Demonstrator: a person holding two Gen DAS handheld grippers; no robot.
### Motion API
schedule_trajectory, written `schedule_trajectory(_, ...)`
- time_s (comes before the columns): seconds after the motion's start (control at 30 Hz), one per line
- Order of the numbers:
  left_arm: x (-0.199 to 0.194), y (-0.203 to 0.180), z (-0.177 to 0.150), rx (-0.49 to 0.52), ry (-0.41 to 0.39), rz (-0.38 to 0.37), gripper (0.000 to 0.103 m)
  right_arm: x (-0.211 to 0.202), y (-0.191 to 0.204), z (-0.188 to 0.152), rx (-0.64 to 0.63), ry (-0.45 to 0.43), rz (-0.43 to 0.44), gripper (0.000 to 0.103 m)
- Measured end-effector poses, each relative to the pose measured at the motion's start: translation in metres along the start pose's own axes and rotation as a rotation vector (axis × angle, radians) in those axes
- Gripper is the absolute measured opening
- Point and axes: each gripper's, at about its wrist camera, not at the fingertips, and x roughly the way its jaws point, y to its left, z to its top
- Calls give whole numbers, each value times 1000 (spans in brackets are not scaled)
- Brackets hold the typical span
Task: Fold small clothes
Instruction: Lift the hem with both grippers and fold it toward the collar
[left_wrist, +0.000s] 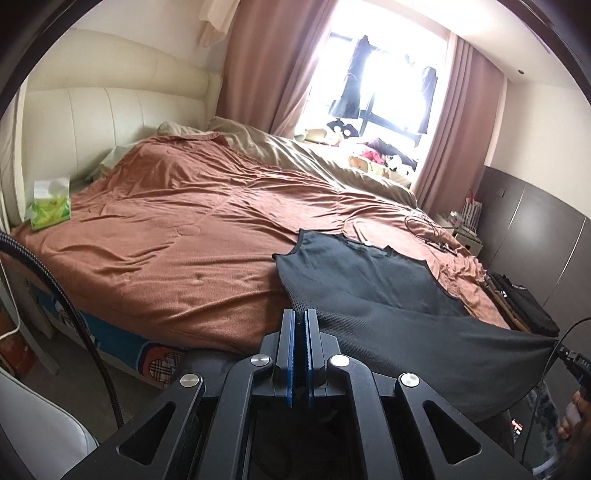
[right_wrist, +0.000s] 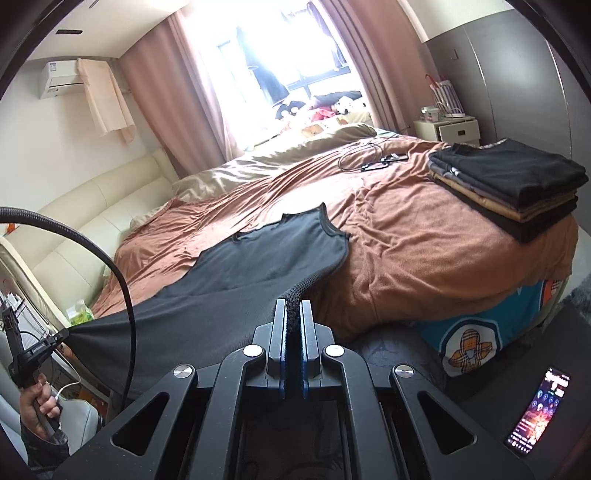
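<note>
Rust-brown bedding covers the bed (left_wrist: 177, 236), and on it, near the foot edge, lies the upper part of a dark sleeveless top (left_wrist: 369, 273), neckline toward the window. Its hem end hangs off the bed, stretched between the two tools. The left gripper (left_wrist: 300, 325) has its fingers pressed together on one hem corner; the right gripper (right_wrist: 293, 314) pinches the other corner, where mesh fabric is bunched between the blue pads (the weave is easy to see there). A stack of folded clothes (right_wrist: 509, 184) sits at the bed corner, well apart from the top, and a cable (right_wrist: 369, 158) lies beyond it.

The step in hand seems to be spreading the garment flat before the first fold. To do it well, I think both corners should keep equal tension and equal height, so the hem stays straight. The cloth is thin and stretchy, so a hard pull could drag the shoulders out of shape. Lowering the hem onto the bedding slowly, away from the folded stack, should leave fewer wrinkles.
</note>
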Motion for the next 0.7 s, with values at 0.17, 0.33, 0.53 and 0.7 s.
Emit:
schedule_trajectory(0.17, 13, -3, 12, 9, -3, 10, 4, 21, 6, 12, -20, -2, 10, 2)
schedule_trajectory(0.33, 32, -5, 26, 24, 6, 24, 4, 47, 5, 29, -21, -9, -1, 2)
schedule_trajectory(0.53, 64, -4, 48, 22, 13, 65, 4, 84, -2, 47, -1, -2, -33, 2)
schedule_trajectory(0.7, 106, -3, 60, 7, 54, 91, 4, 123, -7, 62, 16, 25, -65, 2)
